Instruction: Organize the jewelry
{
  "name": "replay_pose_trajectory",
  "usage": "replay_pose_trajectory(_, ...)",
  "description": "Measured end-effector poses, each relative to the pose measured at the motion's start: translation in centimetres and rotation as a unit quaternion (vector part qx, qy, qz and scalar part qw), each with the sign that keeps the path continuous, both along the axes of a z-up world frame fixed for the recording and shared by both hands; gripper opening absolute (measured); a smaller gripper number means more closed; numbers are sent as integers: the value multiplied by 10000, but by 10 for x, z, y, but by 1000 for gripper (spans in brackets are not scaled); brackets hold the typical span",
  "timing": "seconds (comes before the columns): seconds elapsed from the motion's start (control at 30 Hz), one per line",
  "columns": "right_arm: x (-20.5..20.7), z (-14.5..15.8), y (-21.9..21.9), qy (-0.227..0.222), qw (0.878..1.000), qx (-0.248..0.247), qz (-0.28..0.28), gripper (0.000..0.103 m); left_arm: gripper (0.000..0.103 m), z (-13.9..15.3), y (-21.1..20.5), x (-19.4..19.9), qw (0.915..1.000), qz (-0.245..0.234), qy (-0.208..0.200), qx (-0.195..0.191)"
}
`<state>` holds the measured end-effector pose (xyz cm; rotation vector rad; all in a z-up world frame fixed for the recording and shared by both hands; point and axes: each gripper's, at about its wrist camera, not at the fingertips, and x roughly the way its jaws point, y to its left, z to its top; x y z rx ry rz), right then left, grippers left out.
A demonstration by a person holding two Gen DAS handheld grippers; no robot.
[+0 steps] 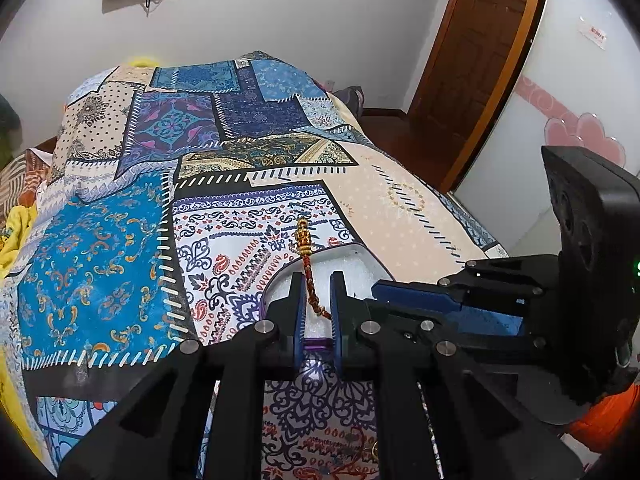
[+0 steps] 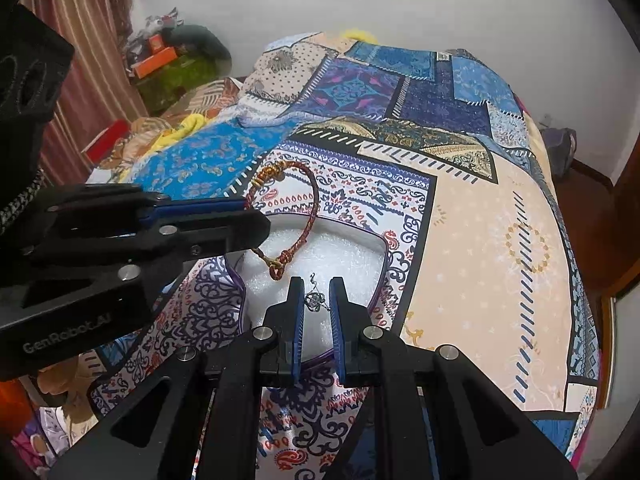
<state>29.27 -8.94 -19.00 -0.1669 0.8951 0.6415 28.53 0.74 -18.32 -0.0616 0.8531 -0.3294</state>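
Red braided bracelet (image 2: 298,216): held up over the jewelry box (image 2: 376,276), its knotted end hanging just above the white foam lining, its gold-bead end standing past the box's far rim. Left gripper (image 1: 318,300): fingers stand slightly apart in its own view, cord running between them; the right wrist view suggests the cord is pinched at the tip, but whether the gripper is actually clamped on it cannot be told

Small silver pendant (image 2: 314,300) with fine chain: lies on the foam inside the box, near the box's front rim. Right gripper (image 2: 316,308): fingers apart on either side of the pendant, not closed on it; contact with the foam unclear

Box sits on the patchwork bedspread (image 2: 460,240), purple rim visible, no lid in sight

A further thin red cord with a gold ring (image 1: 352,456) lies on the bedspread in front of the box, toward the left wrist camera, partly hidden by the gripper body

Progress (judgement): pendant in the box; bracelet over it, not released; front cord appears still outside. Roughly mid-task
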Motion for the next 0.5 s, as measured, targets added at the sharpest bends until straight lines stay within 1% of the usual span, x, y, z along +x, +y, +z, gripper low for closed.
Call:
replay_pose_trajectory(0.17, 2, -2, 0, 49, 10000, -25, 14, 12, 9, 2, 4, -7, 10000, 50, -12, 13)
replay_pose_trajectory(0.27, 2, -2, 0, 50, 10000, -62, -12, 12, 9, 2, 6, -11, 9999, 66, -5, 96)
replay_pose_trajectory(0.4, -1, 2, 0, -69, 9999, -132, -78, 13, 9, 2, 10, -18, 9998, 117, 4, 164)
replay_pose_trajectory(0.5, -4, 6, 0, -168, 9996, -206, -119, 17, 9, 6, 13, -23, 9996, 191, -33, 205)
